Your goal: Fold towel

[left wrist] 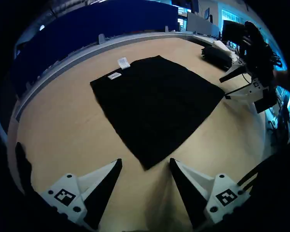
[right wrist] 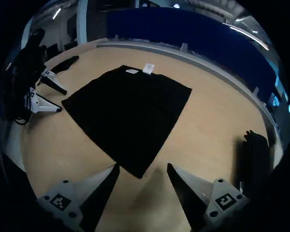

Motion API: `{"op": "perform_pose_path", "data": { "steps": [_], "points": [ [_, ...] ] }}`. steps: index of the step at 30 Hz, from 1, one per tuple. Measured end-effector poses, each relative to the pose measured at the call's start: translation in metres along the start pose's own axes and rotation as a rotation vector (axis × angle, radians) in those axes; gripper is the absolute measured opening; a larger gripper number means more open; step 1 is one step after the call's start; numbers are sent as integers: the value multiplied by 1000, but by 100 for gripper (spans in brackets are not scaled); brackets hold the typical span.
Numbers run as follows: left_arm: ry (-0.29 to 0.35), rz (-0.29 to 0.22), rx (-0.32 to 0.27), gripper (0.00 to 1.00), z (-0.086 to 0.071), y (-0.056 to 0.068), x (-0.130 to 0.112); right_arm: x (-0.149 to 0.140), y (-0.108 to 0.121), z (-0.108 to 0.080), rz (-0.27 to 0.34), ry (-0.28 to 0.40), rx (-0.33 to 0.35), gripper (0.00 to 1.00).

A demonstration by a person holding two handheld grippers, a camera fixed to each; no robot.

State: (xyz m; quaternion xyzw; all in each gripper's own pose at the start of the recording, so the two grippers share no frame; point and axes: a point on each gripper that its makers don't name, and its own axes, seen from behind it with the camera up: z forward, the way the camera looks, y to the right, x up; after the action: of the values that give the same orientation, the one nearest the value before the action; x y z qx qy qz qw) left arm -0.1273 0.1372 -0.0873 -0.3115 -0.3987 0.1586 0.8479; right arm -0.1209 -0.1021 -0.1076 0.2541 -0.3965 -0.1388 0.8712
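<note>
Our left gripper (left wrist: pixel 145 162) is wide open and holds nothing. The nearest corner of the towel (left wrist: pixel 156 104) lies just ahead of the gap between its fingers. Our right gripper (right wrist: pixel 142 166) is equally wide and empty, with the adjacent corner pointing into its gap. We judge the step in hand to be taking these two corners. To do it well, we should slide each lower finger along the table (left wrist: pixel 63 127) under the cloth and close on the corner itself, not short of it. We should also lift both ends together so the edge between them stays taut. From these fisheye views we cannot tell whether the fingers hover or touch the wood.

The black towel lies flat and spread in the middle of the table. It has two white tags (left wrist: pixel 123 62) at its far edge, which looks the likely edge to fold onto. Bare wood surrounds it on all sides, so there is room to sweep across. Farther off, a dark stack (left wrist: pixel 216 56) sits well clear of it. The table ends at a blue partition (left wrist: pixel 106 19).
</note>
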Motion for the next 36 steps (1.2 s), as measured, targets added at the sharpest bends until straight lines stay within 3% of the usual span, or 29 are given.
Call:
{"op": "perform_pose_path", "data": {
  "steps": [12, 25, 28, 36],
  "points": [
    [-10, -5, -18, 75, 0, 5, 0, -5, -5, 7, 19, -14, 27, 69],
    [-16, 6, -27, 63, 2, 8, 1, -9, -8, 10, 40, -16, 42, 55],
    [-18, 6, -27, 55, 2, 8, 1, -9, -10, 10, 33, -18, 48, 47],
    [-20, 2, -24, 50, 0, 9, 1, -8, -12, 11, 29, -24, 54, 29]
  ]
}}
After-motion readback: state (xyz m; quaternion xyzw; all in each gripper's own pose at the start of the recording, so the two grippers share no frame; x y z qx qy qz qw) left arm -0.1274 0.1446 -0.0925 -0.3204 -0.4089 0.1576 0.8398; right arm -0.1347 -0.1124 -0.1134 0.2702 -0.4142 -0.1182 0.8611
